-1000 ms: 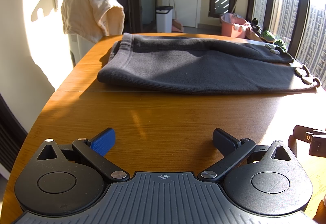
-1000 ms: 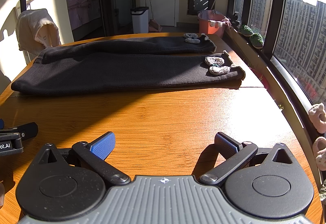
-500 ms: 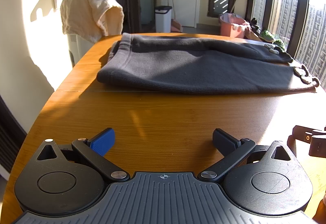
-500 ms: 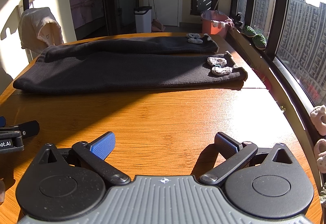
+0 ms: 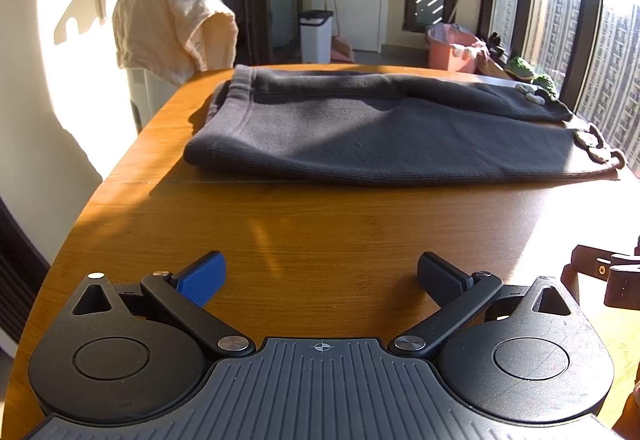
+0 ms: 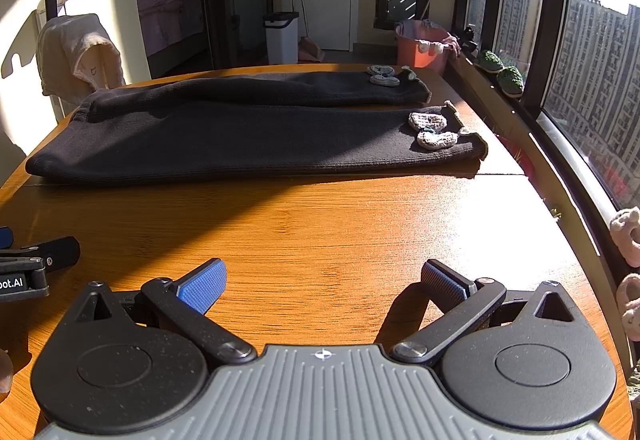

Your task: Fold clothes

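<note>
— So, left wrist camera: what does it show?

— Dark grey knit trousers laid flat on a wooden table, legs side by side, the ribbed waistband at the left end and pale crocheted patches near the cuffs at the right. The fabric looks thick and soft, with a fine rib along the near edge. The left gripper sits low over bare tabletop, well short of the garment, its jaws spread wide and holding nothing; one pad is blue and textured, the other dark. A cream cloth hangs crumpled over a white stand beyond the table's far left corner.

— And the right wrist camera?

— The same trousers, seen from the cuff side: two long legs, each with grey woolly patches at the hem. The table's varnished grain glares in hard sunlight. The right gripper is likewise wide open and empty, over bare wood apart from the cloth. At the left edge, part of the left gripper shows. A white lidded bin and a pink tub stand on the floor behind.
</note>
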`<state>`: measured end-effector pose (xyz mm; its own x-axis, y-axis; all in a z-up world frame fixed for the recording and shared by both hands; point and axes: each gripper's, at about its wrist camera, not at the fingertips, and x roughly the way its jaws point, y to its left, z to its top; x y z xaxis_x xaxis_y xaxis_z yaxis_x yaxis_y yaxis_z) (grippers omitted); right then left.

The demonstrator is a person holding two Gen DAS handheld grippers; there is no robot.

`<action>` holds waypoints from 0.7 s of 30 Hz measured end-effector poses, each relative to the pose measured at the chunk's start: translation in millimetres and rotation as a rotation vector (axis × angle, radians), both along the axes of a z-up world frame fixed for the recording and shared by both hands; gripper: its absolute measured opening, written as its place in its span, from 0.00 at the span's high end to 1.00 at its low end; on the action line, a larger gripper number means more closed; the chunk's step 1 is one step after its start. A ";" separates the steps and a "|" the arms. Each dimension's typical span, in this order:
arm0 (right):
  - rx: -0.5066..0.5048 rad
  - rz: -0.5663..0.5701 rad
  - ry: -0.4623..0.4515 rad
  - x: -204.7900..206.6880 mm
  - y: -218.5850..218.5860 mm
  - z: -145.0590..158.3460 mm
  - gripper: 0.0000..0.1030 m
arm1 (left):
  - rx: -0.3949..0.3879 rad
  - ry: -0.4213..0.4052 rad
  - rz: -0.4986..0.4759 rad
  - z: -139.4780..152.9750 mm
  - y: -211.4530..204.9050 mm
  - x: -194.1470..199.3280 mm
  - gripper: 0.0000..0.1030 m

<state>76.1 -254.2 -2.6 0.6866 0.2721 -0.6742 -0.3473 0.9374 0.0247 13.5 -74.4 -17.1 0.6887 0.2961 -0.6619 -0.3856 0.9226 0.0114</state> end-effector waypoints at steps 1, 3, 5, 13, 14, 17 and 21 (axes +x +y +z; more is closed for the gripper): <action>0.000 0.001 0.000 -0.1 0.1 -0.2 0.00 | 0.000 0.000 -0.003 0.0 -0.4 1.0 0.00; 0.000 0.005 0.000 0.1 0.5 -0.2 0.00 | 0.000 0.000 -0.009 0.1 -1.1 3.5 0.00; -0.001 0.013 0.000 0.7 1.0 0.0 0.00 | 0.000 0.000 -0.018 0.3 -1.8 6.6 0.00; 0.002 0.019 0.000 0.5 0.6 0.0 0.00 | -0.001 -0.004 -0.020 -0.9 -2.1 8.4 0.00; 0.002 0.019 0.000 0.3 0.7 -0.1 0.00 | -0.001 -0.005 -0.019 -1.0 -2.2 8.2 0.00; 0.002 0.018 -0.001 -0.1 1.0 -0.2 0.00 | -0.001 -0.006 -0.019 -1.2 -2.4 7.8 0.00; 0.002 0.018 -0.002 -0.6 0.8 -0.2 0.00 | -0.001 -0.006 -0.019 -0.7 -2.0 8.1 0.00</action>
